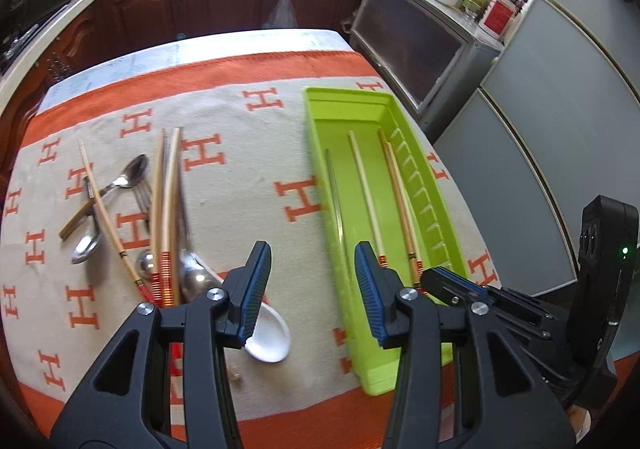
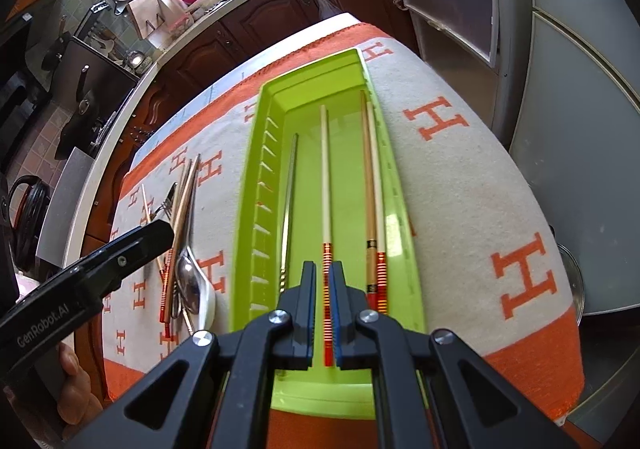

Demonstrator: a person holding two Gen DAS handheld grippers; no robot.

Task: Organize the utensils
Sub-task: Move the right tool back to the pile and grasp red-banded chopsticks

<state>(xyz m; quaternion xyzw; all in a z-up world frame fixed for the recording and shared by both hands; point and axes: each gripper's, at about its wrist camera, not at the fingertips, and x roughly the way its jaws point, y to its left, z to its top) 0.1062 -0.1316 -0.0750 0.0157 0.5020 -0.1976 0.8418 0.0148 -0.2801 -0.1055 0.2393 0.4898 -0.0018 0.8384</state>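
The right gripper (image 2: 324,313) sits over the near end of the green tray (image 2: 256,185), its jaws pressed together on the red-banded end of a pale chopstick (image 2: 325,177) that runs away from it along the tray floor; just left of that chopstick lies a thin metal chopstick (image 2: 289,201), and to its right a pair of chopsticks (image 2: 372,177) rests against the tray's right wall. The left gripper (image 1: 310,289) hangs with its jaws apart and nothing between them, above the cloth (image 1: 248,185) just left of the tray; directly below its left finger lies a white spoon (image 1: 270,341). Farther ahead and to its left is the loose pile: red-banded chopsticks (image 1: 166,209), metal spoons (image 1: 134,173) and a fork, crossing one another on the cloth.
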